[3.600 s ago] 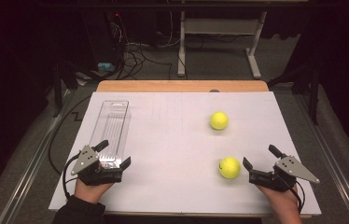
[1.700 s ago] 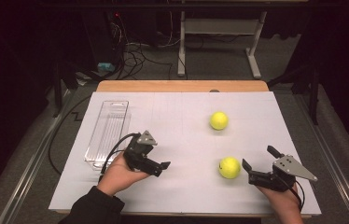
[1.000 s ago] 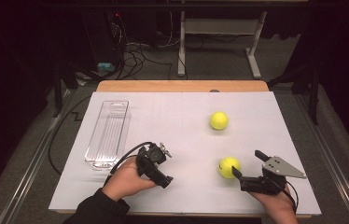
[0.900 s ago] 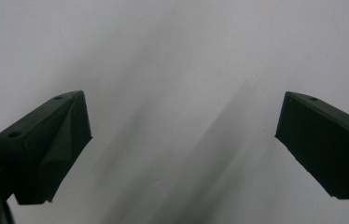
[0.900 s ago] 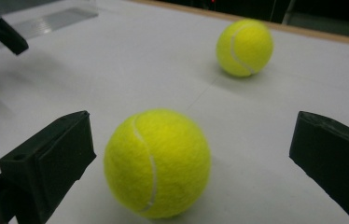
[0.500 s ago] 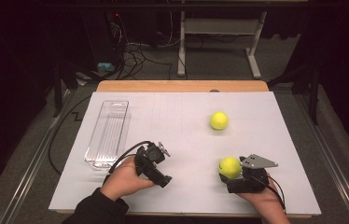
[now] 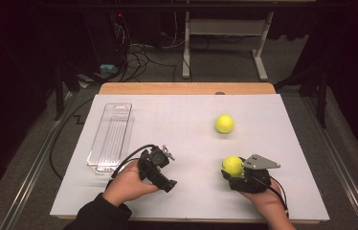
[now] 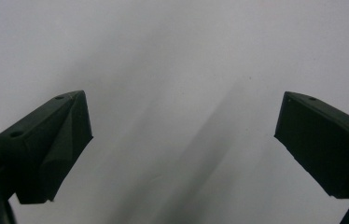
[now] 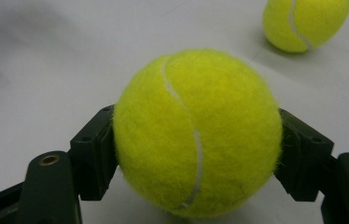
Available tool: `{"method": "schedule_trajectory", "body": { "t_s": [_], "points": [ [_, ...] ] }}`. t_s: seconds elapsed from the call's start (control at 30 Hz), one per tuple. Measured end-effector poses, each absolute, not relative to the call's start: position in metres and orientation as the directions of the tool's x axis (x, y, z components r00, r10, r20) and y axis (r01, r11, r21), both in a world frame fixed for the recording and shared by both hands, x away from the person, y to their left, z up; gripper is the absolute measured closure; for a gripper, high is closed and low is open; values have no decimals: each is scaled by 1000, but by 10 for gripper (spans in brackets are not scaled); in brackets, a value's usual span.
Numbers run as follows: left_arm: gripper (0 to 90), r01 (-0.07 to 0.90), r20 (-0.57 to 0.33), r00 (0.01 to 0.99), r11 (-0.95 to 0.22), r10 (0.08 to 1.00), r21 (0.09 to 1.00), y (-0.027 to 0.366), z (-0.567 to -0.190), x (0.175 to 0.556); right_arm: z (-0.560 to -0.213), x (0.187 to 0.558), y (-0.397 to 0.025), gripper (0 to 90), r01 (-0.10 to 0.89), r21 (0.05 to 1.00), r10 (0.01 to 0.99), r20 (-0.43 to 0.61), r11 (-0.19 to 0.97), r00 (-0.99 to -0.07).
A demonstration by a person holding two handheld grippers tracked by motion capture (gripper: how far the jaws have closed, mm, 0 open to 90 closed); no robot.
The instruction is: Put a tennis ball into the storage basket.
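A yellow tennis ball (image 7: 232, 164) (image 9: 196, 135) lies on the white table sheet (image 7: 186, 129) at the front right. My right gripper (image 7: 235, 174) (image 9: 196, 156) is shut on it, and both black pads press its sides. A second tennis ball (image 7: 224, 123) (image 9: 305, 23) rests farther back on the sheet, apart from the first. At the front left of centre, my left gripper (image 7: 161, 173) (image 8: 182, 140) points down at bare white sheet. Its jaws stand wide apart with nothing between them.
A clear plastic tray (image 7: 111, 136) stands lengthwise at the left of the sheet, just behind my left hand. A wooden table edge (image 7: 186, 88) runs along the back. Cables and a desk frame (image 7: 225, 43) are on the floor beyond.
My right gripper slid left to the near ball and closed on it. My left gripper moved right from beside the tray toward the centre and tipped downward.
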State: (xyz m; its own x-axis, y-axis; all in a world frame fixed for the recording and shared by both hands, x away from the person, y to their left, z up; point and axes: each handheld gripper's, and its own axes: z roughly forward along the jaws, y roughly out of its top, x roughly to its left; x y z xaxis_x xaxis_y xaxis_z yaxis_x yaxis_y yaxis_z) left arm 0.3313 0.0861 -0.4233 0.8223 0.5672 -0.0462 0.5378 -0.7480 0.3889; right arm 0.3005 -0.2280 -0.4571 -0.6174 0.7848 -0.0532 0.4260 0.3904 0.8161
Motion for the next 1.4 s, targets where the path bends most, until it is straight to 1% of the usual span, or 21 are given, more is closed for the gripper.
{"method": "schedule_trajectory", "body": {
  "t_s": [0.13, 0.3, 0.5, 0.6, 0.7, 0.8, 0.87, 1.1, 1.27, 1.4],
  "points": [
    [47, 542, -56, 820, -742, 569, 394, 86, -422, 331, -456, 305, -220, 267, 400, 828, 778, -65, 392, -625],
    [48, 541, -56, 821, -742, 569, 395, 84, -422, 331, -457, 314, -197, 268, 362, 838, 752, -83, 408, -654],
    [51, 540, -72, 820, -728, 567, 422, 85, -414, 332, -460, 323, -170, 268, 324, 846, 714, -92, 424, -694],
    [52, 542, -85, 818, -713, 569, 445, 86, -404, 332, -462, 325, -156, 267, 314, 855, 696, -73, 412, -714],
    [53, 543, -94, 819, -711, 566, 448, 87, -391, 333, -462, 325, -146, 268, 304, 863, 681, -62, 404, -729],
    [53, 545, -67, 812, -713, 579, 441, 87, -375, 336, -461, 324, -136, 267, 282, 875, 666, -59, 393, -744],
    [54, 552, -66, 807, -708, 587, 440, 87, -365, 340, -460, 322, -131, 267, 266, 888, 657, -52, 376, -752],
    [54, 588, -43, 783, -714, 621, 380, 82, -341, 356, -457, 321, -124, 267, 241, 909, 652, -42, 339, -757],
    [55, 620, -66, 770, -718, 635, 318, 72, -339, 369, -454, 322, -119, 267, 221, 923, 646, -39, 316, -763],
    [55, 636, -104, 764, -715, 637, 290, 63, -338, 377, -454, 322, -115, 267, 218, 926, 639, -33, 309, -768]
  ]
}}
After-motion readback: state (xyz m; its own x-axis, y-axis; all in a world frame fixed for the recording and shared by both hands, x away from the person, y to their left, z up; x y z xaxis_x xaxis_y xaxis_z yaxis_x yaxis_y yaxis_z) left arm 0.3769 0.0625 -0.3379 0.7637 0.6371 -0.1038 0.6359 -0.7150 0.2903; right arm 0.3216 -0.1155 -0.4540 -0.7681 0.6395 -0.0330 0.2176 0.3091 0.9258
